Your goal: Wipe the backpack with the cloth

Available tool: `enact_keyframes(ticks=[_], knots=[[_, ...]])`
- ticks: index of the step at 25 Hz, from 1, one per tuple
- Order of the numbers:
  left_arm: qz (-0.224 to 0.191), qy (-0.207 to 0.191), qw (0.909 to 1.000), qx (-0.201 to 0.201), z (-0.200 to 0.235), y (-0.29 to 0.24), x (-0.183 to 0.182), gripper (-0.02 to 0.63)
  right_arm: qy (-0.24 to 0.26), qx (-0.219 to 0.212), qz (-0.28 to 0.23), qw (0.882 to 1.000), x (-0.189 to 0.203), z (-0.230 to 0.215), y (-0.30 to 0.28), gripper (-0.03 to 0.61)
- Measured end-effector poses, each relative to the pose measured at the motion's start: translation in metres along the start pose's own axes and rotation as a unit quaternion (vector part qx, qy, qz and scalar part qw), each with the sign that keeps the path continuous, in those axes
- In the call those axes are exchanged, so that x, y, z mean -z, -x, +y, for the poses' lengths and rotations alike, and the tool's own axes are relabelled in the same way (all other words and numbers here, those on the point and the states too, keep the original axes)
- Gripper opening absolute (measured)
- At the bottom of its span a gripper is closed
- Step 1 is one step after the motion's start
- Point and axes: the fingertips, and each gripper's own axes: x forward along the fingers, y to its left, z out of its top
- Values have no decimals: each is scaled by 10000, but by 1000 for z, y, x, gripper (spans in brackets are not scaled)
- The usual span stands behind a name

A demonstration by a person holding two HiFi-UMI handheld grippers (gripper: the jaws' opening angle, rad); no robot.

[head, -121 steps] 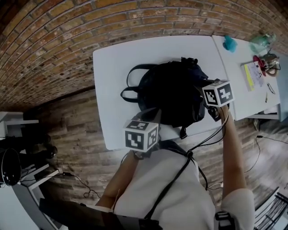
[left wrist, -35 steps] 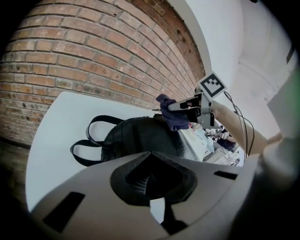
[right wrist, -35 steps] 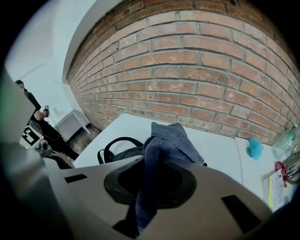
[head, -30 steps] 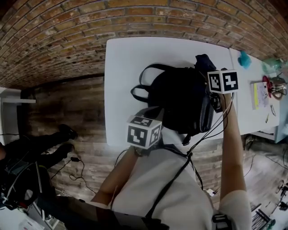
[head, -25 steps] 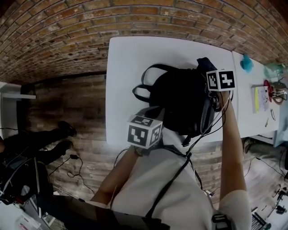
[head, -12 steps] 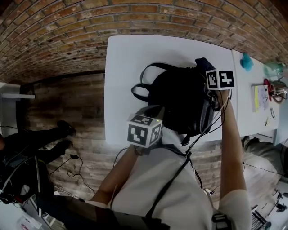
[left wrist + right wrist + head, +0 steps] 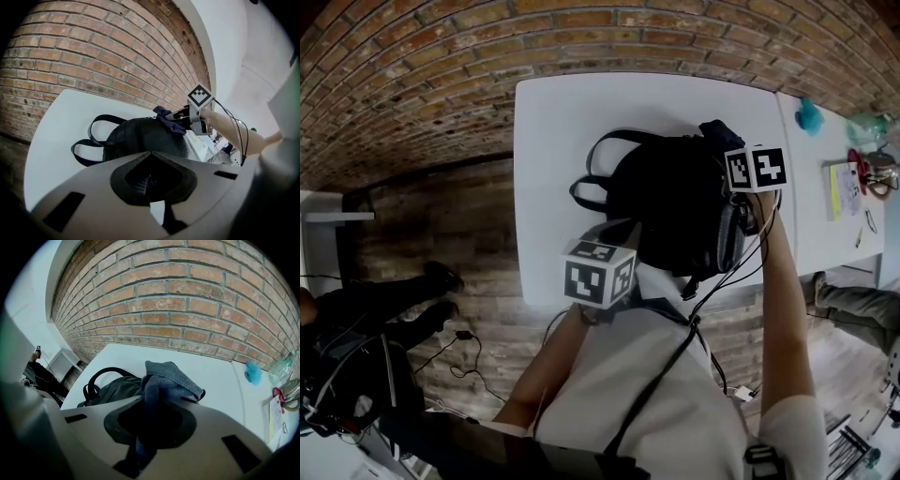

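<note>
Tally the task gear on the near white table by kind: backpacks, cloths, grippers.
backpack: 1
cloth: 1
left gripper and right gripper: 2
Total: 4

A white worktop [image 7: 558, 131] stands against a brick wall, most of its surface bare. A black backpack [image 7: 670, 202] lies flat on its near right part, its two strap loops [image 7: 586, 183] spread on the surface towards the left. A second white worktop [image 7: 806, 202] adjoins on the right, carrying a small teal thing [image 7: 808, 115], a yellow-edged paper [image 7: 846, 187] and small clutter at its far end
</note>
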Motion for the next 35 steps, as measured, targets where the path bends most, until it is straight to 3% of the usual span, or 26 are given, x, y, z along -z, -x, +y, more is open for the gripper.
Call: enact_keyframes(ticks=[25, 35], knots=[[318, -329, 9982, 386, -28, -14, 14, 5, -147, -97, -249, 9995, 53, 43, 47, 48], [426, -391, 9972, 475, -36, -16, 24, 5, -212, -429, 93, 9988, 100, 75, 53, 48]])
